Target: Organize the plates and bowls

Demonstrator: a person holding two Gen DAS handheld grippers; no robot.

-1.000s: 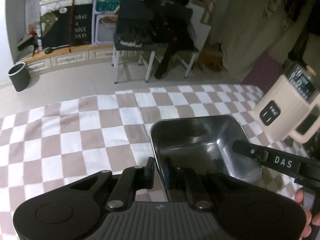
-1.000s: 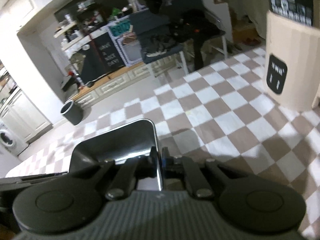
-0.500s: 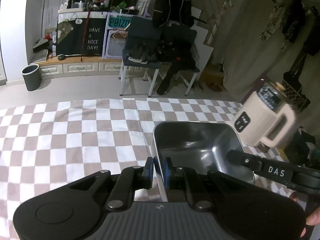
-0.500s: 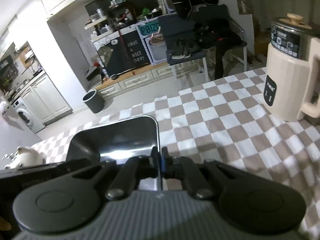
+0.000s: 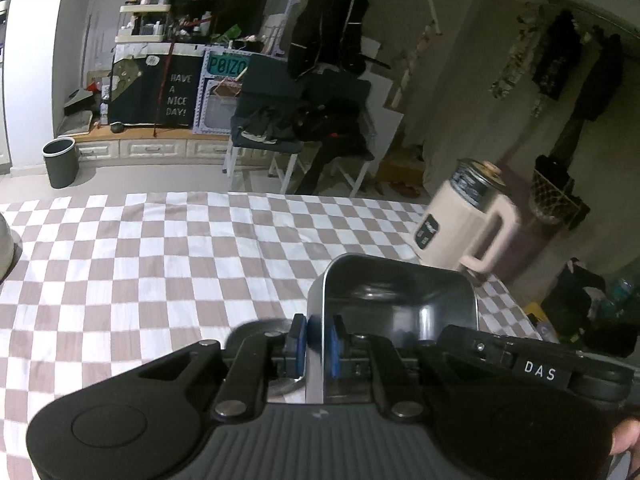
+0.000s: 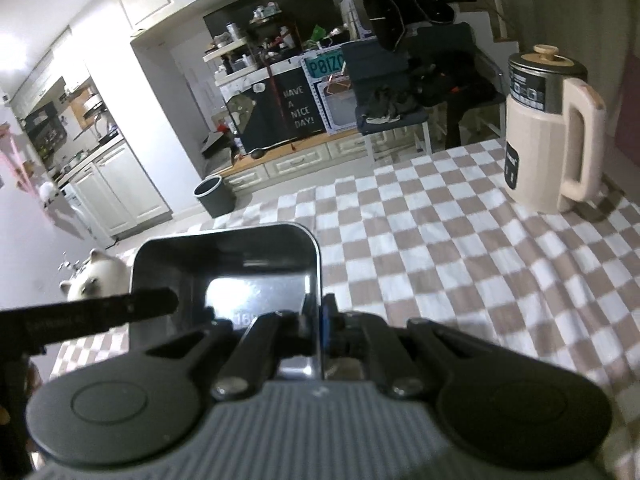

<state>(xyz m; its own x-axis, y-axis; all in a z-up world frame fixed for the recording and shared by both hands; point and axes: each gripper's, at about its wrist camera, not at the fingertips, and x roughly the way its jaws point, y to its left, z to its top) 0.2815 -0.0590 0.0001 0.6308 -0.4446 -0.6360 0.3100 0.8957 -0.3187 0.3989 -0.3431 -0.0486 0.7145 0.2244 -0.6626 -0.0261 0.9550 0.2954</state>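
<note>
Square steel bowl point(image 5: 396, 300) held aloft between both tools, left gripper point(image 5: 316, 344) clamped on its left wall, right gripper point(image 6: 320, 324) clamped on its right wall, bowl mouth upward, reaching forward of each over checked tablecloth point(image 5: 160, 260)

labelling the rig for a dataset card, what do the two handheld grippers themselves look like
Both look alike. The left gripper has a matte black body with a grey ribbed centre panel, two round black discs at the sides, black linkage arms with silver pivot pins, and blue pads on its fingers. The right gripper matches; its side bar carries white "DAS" lettering. No cables or sleeves show.
</note>
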